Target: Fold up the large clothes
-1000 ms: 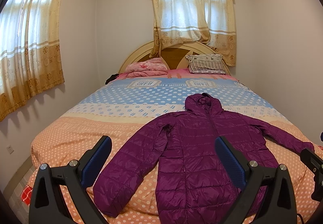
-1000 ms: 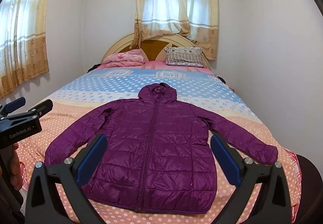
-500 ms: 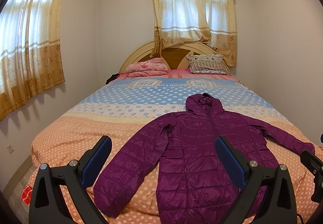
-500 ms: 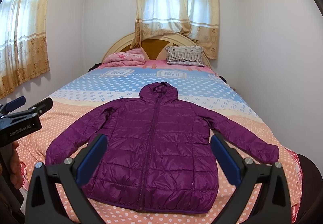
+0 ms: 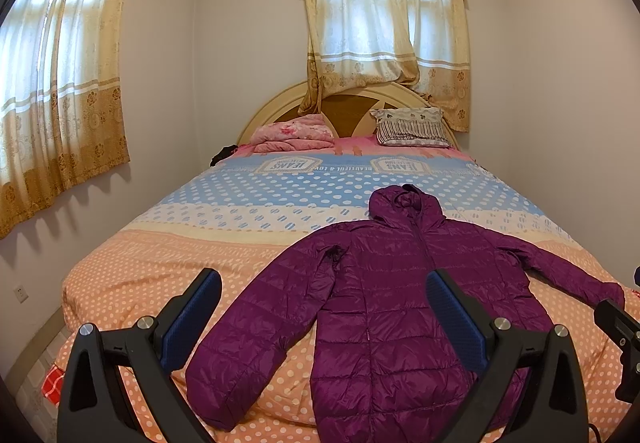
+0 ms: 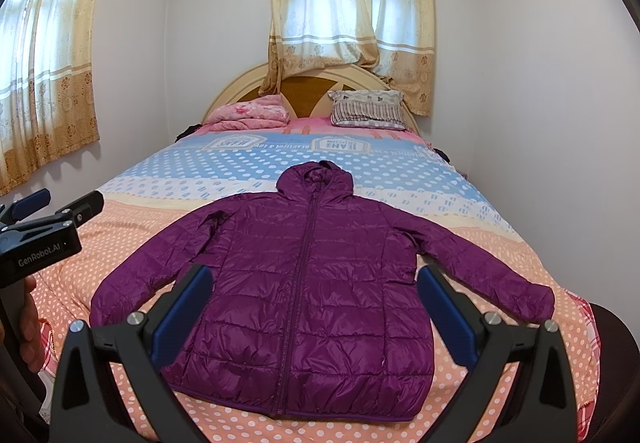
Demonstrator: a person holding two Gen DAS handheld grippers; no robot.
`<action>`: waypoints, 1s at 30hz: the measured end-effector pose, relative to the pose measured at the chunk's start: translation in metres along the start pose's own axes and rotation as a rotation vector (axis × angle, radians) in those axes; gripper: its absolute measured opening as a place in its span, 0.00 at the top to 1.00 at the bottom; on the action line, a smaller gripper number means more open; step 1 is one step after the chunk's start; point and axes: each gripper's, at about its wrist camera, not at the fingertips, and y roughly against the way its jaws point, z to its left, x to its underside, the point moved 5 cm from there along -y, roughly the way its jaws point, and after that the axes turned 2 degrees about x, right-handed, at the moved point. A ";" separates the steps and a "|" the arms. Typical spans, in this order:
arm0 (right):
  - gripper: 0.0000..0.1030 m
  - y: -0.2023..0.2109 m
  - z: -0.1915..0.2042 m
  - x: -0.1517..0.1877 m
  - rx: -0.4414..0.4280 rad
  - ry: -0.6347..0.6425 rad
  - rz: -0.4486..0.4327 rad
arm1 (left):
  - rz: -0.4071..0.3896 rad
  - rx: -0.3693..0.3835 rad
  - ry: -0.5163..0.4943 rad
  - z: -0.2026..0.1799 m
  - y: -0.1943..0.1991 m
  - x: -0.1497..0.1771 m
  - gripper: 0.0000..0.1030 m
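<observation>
A purple hooded puffer jacket [image 6: 308, 275] lies flat and zipped on the bed, hood toward the headboard, both sleeves spread outward. In the left wrist view the jacket [image 5: 400, 303] sits right of centre. My left gripper [image 5: 324, 287] is open, held above the foot of the bed near the jacket's left sleeve, with nothing between its blue pads. My right gripper [image 6: 314, 283] is open too, hovering over the jacket's lower body without touching it. The left gripper [image 6: 52, 211] also shows at the left edge of the right wrist view, held by a hand.
The bed [image 6: 120, 251] carries a polka-dot cover in orange and blue. A folded pink blanket [image 6: 252, 113] and a striped pillow [image 6: 368, 109] rest by the headboard. White walls close in on both sides, with curtained windows behind and to the left.
Both views have shifted only slightly; the jacket lies as before and both grippers stay open.
</observation>
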 end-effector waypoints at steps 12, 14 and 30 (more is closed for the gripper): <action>0.00 -0.021 -0.017 0.007 0.013 -0.024 0.024 | 0.036 -0.010 -0.018 -0.004 -0.022 0.015 0.01; 0.00 -0.033 -0.027 0.012 0.015 -0.044 0.045 | 0.052 -0.011 -0.022 -0.006 -0.033 0.020 0.01; 0.00 -0.133 -0.178 0.057 0.247 -0.264 0.234 | 0.169 0.055 -0.127 -0.057 -0.155 0.059 0.01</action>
